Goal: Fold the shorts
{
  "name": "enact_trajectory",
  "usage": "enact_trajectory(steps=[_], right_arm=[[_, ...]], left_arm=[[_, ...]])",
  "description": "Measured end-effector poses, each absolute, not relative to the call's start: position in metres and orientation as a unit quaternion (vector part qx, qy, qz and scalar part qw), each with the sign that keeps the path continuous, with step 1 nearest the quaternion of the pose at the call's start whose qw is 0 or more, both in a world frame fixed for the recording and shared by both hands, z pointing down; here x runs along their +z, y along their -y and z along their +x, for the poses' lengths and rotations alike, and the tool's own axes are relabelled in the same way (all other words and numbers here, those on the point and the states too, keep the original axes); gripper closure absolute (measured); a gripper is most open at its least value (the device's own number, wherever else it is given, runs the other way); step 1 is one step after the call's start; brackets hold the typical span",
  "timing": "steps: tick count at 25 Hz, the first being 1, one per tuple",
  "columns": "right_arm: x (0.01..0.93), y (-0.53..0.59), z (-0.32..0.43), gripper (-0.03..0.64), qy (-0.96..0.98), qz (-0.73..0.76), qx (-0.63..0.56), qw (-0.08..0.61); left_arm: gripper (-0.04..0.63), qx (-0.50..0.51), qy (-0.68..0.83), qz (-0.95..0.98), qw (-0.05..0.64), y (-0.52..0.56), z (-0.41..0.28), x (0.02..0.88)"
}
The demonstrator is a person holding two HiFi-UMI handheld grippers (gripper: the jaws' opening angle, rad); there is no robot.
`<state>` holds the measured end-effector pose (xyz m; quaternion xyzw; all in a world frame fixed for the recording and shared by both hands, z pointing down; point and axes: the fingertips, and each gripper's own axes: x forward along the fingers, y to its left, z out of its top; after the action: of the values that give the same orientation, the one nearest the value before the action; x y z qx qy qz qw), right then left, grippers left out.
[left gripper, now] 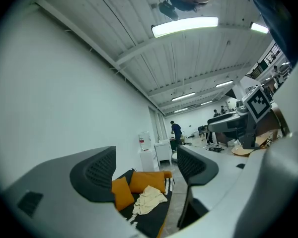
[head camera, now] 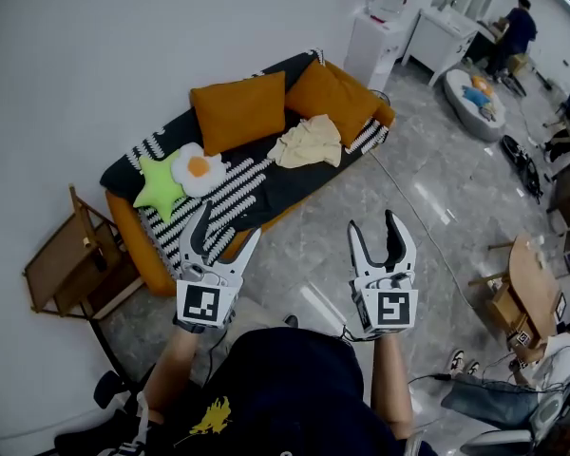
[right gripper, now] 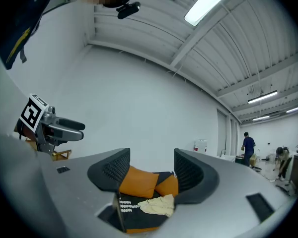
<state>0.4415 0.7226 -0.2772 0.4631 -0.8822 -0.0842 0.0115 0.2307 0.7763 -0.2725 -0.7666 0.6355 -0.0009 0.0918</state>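
- Both grippers hang before me, left gripper [head camera: 228, 224] and right gripper [head camera: 372, 224], jaws apart, nothing between them.
- Pale yellow shorts [head camera: 307, 143] lie crumpled on the sofa [head camera: 287, 186], well away; I'd step in and pinch two adjacent corners.
- No readable writing; marker cubes [head camera: 202, 304] carry patterns only.
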Motion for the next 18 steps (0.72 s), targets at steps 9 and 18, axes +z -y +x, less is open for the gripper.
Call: enact_trajectory(steps=[9, 18], right_arm=[[-0.261, -0.71, 0.454, 0.017, 0.883, 0.467, -0.047, 0.017], [-0.26, -0.713, 0.454, 0.018, 0.887, 0.458, -0.055, 0.015]], left_arm=[[0.05, -0.017, -0.602, -0.791, 0.106, -0.769, 0.255, -0.261], [0.049, -0.014, -0.605, -0.788, 0.111, -0.771, 0.263, -0.279]])
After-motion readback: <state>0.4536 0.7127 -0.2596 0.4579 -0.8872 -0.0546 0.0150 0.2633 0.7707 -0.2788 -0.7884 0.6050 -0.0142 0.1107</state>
